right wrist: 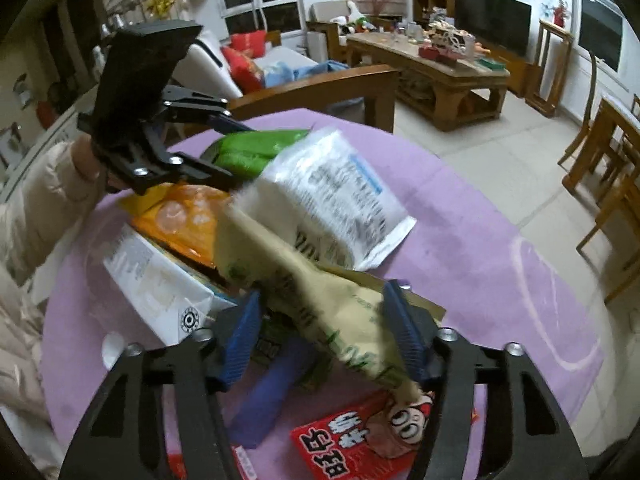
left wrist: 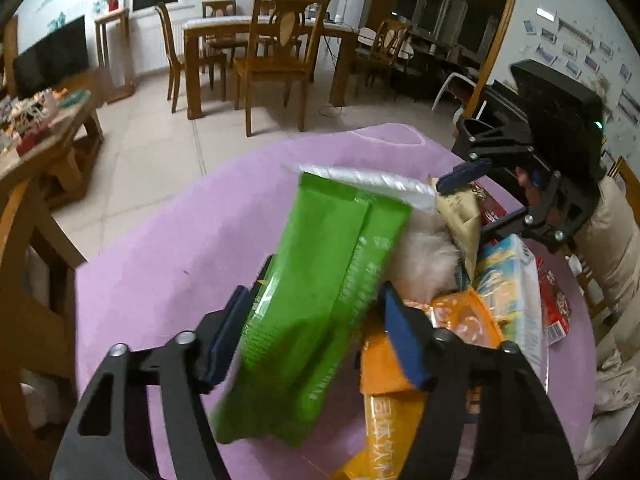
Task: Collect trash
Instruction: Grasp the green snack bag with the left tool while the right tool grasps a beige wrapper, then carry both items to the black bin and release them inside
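Left gripper (left wrist: 312, 332) clamped on green wrapper (left wrist: 320, 300), print blurred; right gripper (right wrist: 320, 332) clamped on beige packet (right wrist: 320, 300); near, red pack (right wrist: 352, 444) with unreadable white characters.

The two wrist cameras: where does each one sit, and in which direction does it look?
Left wrist: on the left gripper, looking down over a green packet towards dining chairs; the right gripper shows.
Right wrist: on the right gripper, over a beige packet towards a sofa; the left gripper and a sleeve show.
Shared: the purple table and its trash.
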The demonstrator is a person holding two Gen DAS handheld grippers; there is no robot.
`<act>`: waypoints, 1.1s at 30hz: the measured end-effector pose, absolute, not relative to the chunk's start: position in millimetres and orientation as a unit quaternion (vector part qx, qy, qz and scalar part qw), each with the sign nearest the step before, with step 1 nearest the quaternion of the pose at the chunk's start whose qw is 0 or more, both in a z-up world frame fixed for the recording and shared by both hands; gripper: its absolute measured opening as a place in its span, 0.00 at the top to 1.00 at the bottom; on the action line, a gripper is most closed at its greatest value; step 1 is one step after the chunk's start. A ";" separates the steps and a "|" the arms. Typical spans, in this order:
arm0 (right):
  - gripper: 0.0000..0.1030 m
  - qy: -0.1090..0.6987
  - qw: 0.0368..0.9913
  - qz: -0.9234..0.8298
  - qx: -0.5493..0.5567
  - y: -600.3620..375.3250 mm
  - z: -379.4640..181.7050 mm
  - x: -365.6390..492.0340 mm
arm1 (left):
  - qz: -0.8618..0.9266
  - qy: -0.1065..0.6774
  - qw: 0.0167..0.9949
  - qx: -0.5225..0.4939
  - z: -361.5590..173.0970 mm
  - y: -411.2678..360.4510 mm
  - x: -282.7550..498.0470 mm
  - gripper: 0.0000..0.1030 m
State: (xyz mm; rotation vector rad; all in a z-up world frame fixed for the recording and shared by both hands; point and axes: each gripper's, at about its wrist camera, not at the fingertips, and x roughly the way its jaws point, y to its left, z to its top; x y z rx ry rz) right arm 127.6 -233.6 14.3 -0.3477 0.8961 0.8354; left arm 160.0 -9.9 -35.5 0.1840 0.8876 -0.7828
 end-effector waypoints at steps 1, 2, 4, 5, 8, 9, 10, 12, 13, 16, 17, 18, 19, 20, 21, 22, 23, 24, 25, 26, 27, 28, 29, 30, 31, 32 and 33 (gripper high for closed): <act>0.56 0.414 0.808 0.387 -0.162 -233.5 15.3 123.6 | -0.369 0.418 0.826 0.082 -35.6 -10.1 161.9 0.47; 0.60 0.408 0.814 0.384 -0.157 -233.4 17.6 116.6 | -0.368 0.414 0.830 0.075 -35.9 -10.0 158.5 0.50; 0.67 0.399 0.823 0.379 -0.141 -237.1 18.8 108.2 | -0.356 0.405 0.839 0.080 -32.6 -6.6 153.7 0.62; 0.71 0.396 0.827 0.376 -0.131 -237.7 19.8 105.2 | -0.350 0.403 0.842 0.079 -30.3 -7.3 153.0 0.66; 0.77 0.388 0.843 0.357 -0.107 -243.6 23.6 89.8 | -0.321 0.400 0.855 0.071 -26.3 -5.9 145.8 0.70; 0.78 0.387 0.845 0.355 -0.099 -244.1 24.5 90.3 | -0.312 0.396 0.861 0.065 -24.0 -4.2 143.1 0.71; 0.79 0.385 0.849 0.351 -0.087 -247.6 26.7 86.2 | -0.305 0.390 0.867 0.058 -20.8 -1.4 140.7 0.71; 0.80 0.378 0.857 0.345 -0.057 -252.4 27.7 82.5 | -0.290 0.374 0.880 0.038 -10.1 7.4 128.4 0.71; 0.80 0.374 0.861 0.343 -0.041 -258.3 31.8 80.9 | -0.283 0.367 0.885 0.035 -5.1 9.8 124.0 0.71; 0.81 0.354 0.874 0.334 0.011 -274.6 41.8 68.9 | -0.268 0.338 0.902 0.022 15.1 15.5 100.7 0.71; 0.81 0.348 0.876 0.332 0.023 -278.9 45.8 66.1 | -0.264 0.329 0.907 0.016 21.3 17.5 92.9 0.71; 0.81 0.340 0.879 0.331 0.045 -289.4 50.7 60.9 | -0.261 0.321 0.910 0.011 29.0 19.7 85.4 0.71; 0.81 0.335 0.880 0.332 0.061 -296.3 54.2 57.7 | -0.260 0.316 0.912 0.007 35.7 18.7 81.5 0.71; 0.81 0.328 0.881 0.332 0.081 -306.4 61.0 53.6 | -0.260 0.309 0.915 0.002 42.9 18.5 74.6 0.71; 0.81 0.324 0.881 0.332 0.093 -313.4 63.8 50.4 | -0.262 0.305 0.916 0.001 47.7 15.2 69.9 0.71; 0.81 0.318 0.883 0.330 0.104 -322.6 68.1 45.9 | -0.265 0.303 0.916 0.001 50.9 10.0 66.6 0.71; 0.81 0.311 0.886 0.326 0.112 -332.6 71.2 40.4 | -0.270 0.301 0.915 0.004 55.2 0.5 62.8 0.71; 0.81 0.303 0.889 0.319 0.123 -343.7 74.9 34.6 | -0.276 0.300 0.913 0.006 58.5 -8.2 60.7 0.71; 0.81 0.298 0.892 0.312 0.133 -353.7 80.9 31.5 | -0.282 0.299 0.912 0.008 59.9 -16.1 60.6 0.71; 0.81 0.291 0.895 0.305 0.144 -366.7 83.2 25.9 | -0.292 0.298 0.909 0.008 61.6 -28.5 59.3 0.71; 0.81 0.282 0.902 0.288 0.155 -384.3 86.0 20.0 | -0.304 0.299 0.905 0.007 62.2 -38.6 58.2 0.71; 0.81 0.275 0.907 0.272 0.166 -401.6 88.0 13.9 | -0.315 0.299 0.901 0.007 63.3 -51.1 57.7 0.71; 0.81 0.270 0.910 0.261 0.175 -415.7 88.7 8.6 | -0.329 0.299 0.896 0.008 63.8 -68.6 59.4 0.71; 0.81 0.262 0.917 0.237 0.187 -438.1 88.8 1.5 | -0.344 0.300 0.890 0.011 63.5 -88.4 61.9 0.71; 0.81 0.254 0.924 0.208 0.193 -460.0 89.0 -6.2 | -0.355 0.302 0.885 0.012 62.7 -102.0 63.4 0.71; 0.81 0.249 0.930 0.188 0.195 -470.0 89.4 -9.0 | -0.372 0.303 0.878 0.014 61.3 -125.9 66.5 0.71; 0.81 0.242 0.936 0.155 0.200 -491.7 87.9 -17.3 | -0.383 0.303 0.872 0.015 60.2 -143.3 68.8 0.71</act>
